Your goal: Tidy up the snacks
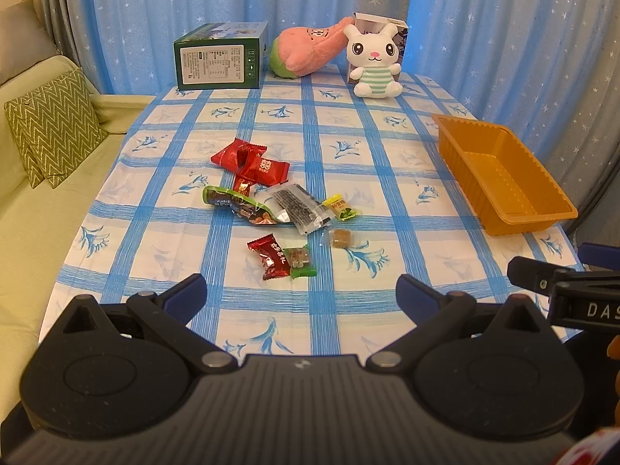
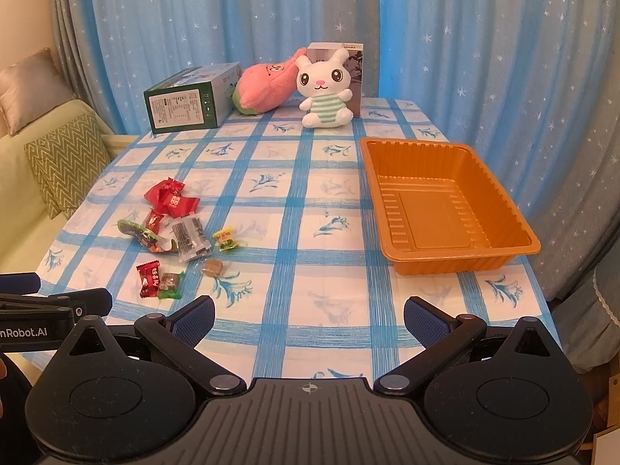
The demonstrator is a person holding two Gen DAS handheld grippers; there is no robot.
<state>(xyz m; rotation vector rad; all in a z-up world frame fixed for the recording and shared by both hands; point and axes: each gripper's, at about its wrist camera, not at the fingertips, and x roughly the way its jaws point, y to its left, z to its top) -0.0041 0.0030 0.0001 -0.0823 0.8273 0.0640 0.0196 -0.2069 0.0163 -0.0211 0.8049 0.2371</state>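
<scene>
Several wrapped snacks lie scattered in a loose pile (image 1: 271, 201) (image 2: 178, 236) on the blue checked tablecloth: red packets (image 1: 252, 162), a green-edged packet (image 1: 240, 205), a clear packet (image 1: 302, 205), a yellow candy (image 1: 341, 207), a brown cube (image 1: 341, 238), and a red and a green candy (image 1: 283, 257). An empty orange tray (image 1: 542, 213) (image 2: 500, 193) stands at the right. My left gripper (image 1: 300, 294) hovers open just short of the pile, holding nothing. My right gripper (image 2: 308, 319) hangs open over bare cloth, left of the tray, also empty.
At the table's far end stand a green box (image 1: 217, 58) (image 2: 186, 104), a pink plush (image 1: 310, 48) (image 2: 267, 85) and a white rabbit plush (image 1: 374, 62) (image 2: 325, 93) against a small carton. A sofa with a zigzag cushion (image 1: 50, 128) sits left. Blue starry curtains hang behind.
</scene>
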